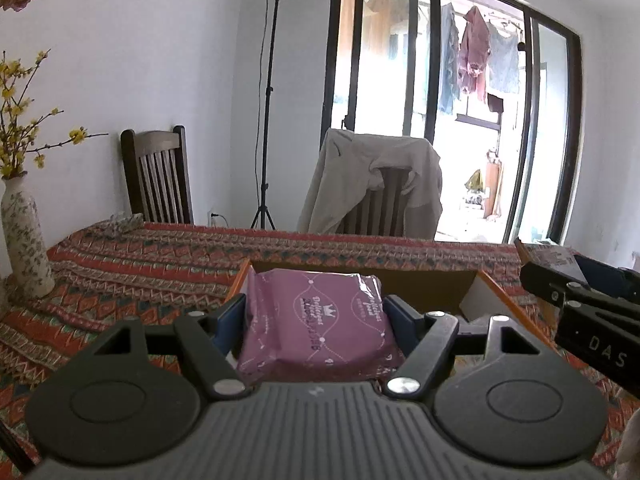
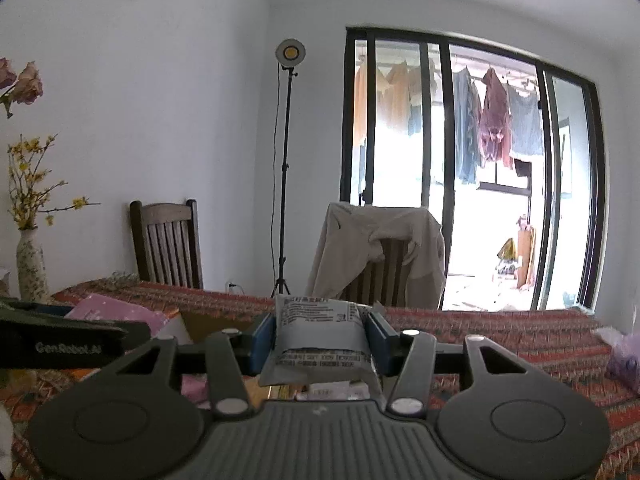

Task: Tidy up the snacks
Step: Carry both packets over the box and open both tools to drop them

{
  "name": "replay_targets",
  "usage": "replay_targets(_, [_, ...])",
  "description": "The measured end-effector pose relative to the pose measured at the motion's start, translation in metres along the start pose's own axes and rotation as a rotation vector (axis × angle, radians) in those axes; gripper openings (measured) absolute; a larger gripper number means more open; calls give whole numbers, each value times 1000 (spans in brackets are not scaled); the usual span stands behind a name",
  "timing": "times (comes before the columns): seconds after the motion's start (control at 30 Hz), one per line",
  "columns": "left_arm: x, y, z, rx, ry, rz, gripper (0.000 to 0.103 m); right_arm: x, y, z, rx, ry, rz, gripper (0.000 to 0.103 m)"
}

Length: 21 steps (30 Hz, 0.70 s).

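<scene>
My left gripper (image 1: 316, 312) is shut on a purple snack packet (image 1: 316, 320) and holds it over the near edge of an open cardboard box (image 1: 436, 284) on the patterned tablecloth. My right gripper (image 2: 322, 340) is shut on a white snack packet with black print (image 2: 320, 336), held above the table. The right gripper also shows at the right edge of the left wrist view (image 1: 584, 304). The left gripper shows at the left of the right wrist view (image 2: 60, 340), with the purple packet (image 2: 116, 312) and the box (image 2: 208, 324) beside it.
A flowered vase (image 1: 24, 240) with yellow blossoms stands at the table's left. Two wooden chairs (image 1: 160, 176) stand behind the table, one draped with a beige jacket (image 1: 372, 176). A light stand (image 1: 268, 100) is in the corner. A clear bag (image 2: 624, 356) lies at the right.
</scene>
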<state>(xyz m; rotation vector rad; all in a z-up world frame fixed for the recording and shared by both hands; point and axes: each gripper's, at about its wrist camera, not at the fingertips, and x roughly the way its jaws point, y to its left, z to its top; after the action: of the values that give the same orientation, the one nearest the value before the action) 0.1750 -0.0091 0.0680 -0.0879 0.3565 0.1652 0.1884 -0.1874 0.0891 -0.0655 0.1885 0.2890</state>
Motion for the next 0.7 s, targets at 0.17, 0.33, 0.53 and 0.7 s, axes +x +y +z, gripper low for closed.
replay_targets(0.17, [23, 0, 6, -31, -5, 14, 75, 25, -1, 6, 25, -6, -9, 50])
replay_targets(0.33, [50, 1, 6, -59, 8, 36, 75, 50, -4, -3, 38, -14, -19, 50])
replay_targets(0.53, [69, 3, -15, -12, 1, 47, 75, 67, -7, -23, 19, 17, -18, 50])
replay_targets(0.7, [78, 10, -21, -23, 28, 39, 75, 71, -7, -31, 14, 45, -11, 50])
